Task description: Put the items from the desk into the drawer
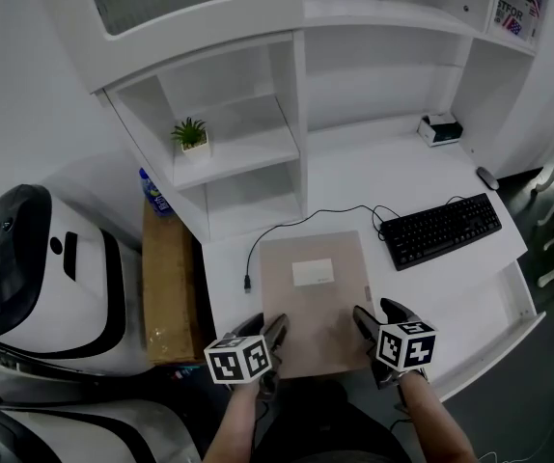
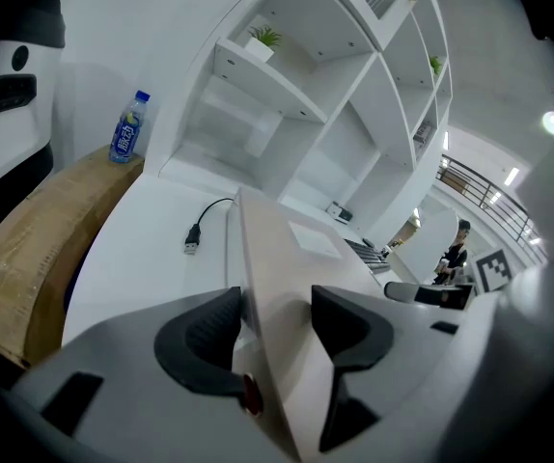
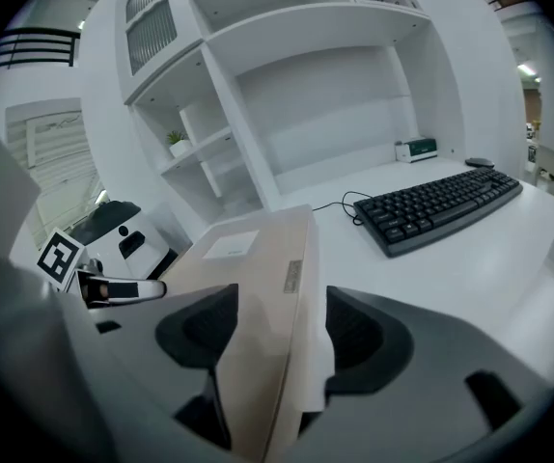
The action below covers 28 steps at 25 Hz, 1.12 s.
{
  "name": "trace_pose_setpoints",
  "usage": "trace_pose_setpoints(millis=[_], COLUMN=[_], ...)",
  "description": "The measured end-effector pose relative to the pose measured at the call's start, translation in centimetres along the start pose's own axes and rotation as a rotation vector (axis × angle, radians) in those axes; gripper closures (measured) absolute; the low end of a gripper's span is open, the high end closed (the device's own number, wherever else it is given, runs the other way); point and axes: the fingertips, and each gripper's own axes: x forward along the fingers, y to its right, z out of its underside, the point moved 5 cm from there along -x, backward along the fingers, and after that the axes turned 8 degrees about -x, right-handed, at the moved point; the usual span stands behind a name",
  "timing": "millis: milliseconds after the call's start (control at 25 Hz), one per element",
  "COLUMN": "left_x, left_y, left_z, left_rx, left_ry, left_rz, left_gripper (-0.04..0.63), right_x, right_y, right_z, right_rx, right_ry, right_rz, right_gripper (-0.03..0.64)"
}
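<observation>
A flat beige box (image 1: 311,302) with a white label lies on the white desk (image 1: 229,287), its near edge over the desk's front. My left gripper (image 1: 263,328) holds the near left corner, and in the left gripper view both pads (image 2: 209,331) press on the box (image 2: 277,249). My right gripper (image 1: 381,314) straddles the near right corner. Its jaws stand wide around the box (image 3: 258,268), with a gap at the right pad (image 3: 359,331). An open white drawer (image 1: 523,292) sticks out below the desk at the right front.
A black keyboard (image 1: 441,230) lies right of the box, and a black USB cable (image 1: 258,249) lies behind it. A brown carton (image 1: 166,278) with a water bottle (image 1: 153,193) stands left of the desk. Shelves with a small plant (image 1: 190,135) rise behind.
</observation>
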Motion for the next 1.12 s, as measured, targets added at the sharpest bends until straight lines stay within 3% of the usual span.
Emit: trace_pose_setpoints(millis=[360, 560, 840, 1120], left_x=[0.0, 0.0, 0.1, -0.2], left_y=[-0.3, -0.3, -0.1, 1.5], left_z=[-0.1, -0.2, -0.6, -0.9], left_rx=[0.007, 0.008, 0.047, 0.099], left_ry=[-0.011, -0.018, -0.023, -0.05], left_rz=[0.021, 0.031, 0.034, 0.099], left_gripper=[0.371, 0.371, 0.371, 0.376], right_x=[1.6, 1.8, 1.0, -2.0], right_y=[0.3, -0.1, -0.5, -1.0], right_z=[0.5, 0.3, 0.7, 0.7], right_rx=[0.063, 0.054, 0.075, 0.096], right_ry=[-0.056, -0.069, -0.073, -0.029], right_rz=[-0.083, -0.119, -0.095, -0.015], right_gripper=[0.331, 0.37, 0.385, 0.39])
